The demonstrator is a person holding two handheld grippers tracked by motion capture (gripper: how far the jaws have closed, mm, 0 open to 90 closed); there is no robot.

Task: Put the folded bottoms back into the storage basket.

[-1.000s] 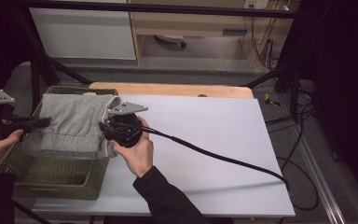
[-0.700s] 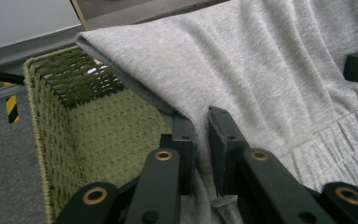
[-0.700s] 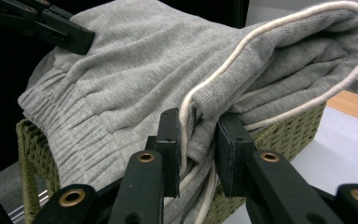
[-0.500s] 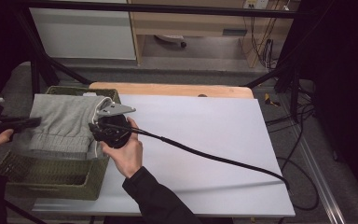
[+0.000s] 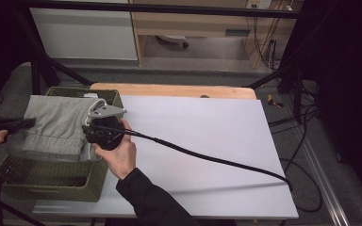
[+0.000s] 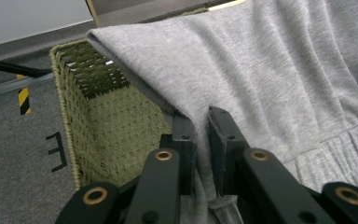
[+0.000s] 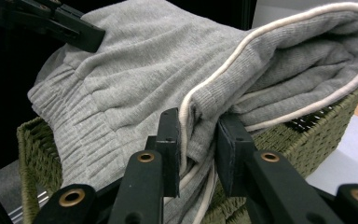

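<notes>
A folded grey knit garment with a cream-piped edge is stretched over an olive woven basket at the table's left end. My left gripper is shut on the garment's left edge; the left gripper view has the grey cloth pinched between its jaws at my left gripper. My right gripper is shut on the right side, where the folded hem is clamped between the pads at my right gripper. The other gripper's black jaw bites the far corner of the cloth.
The basket looks bare inside where the cloth leaves it uncovered. A white sheet covers the wooden tabletop. The right gripper's black cable trails across the sheet to the right edge. Dark frame bars and floor cables surround the table.
Both grippers have carried the garment leftward and slightly down, so it now lies further over the basket. Both grips have held.
</notes>
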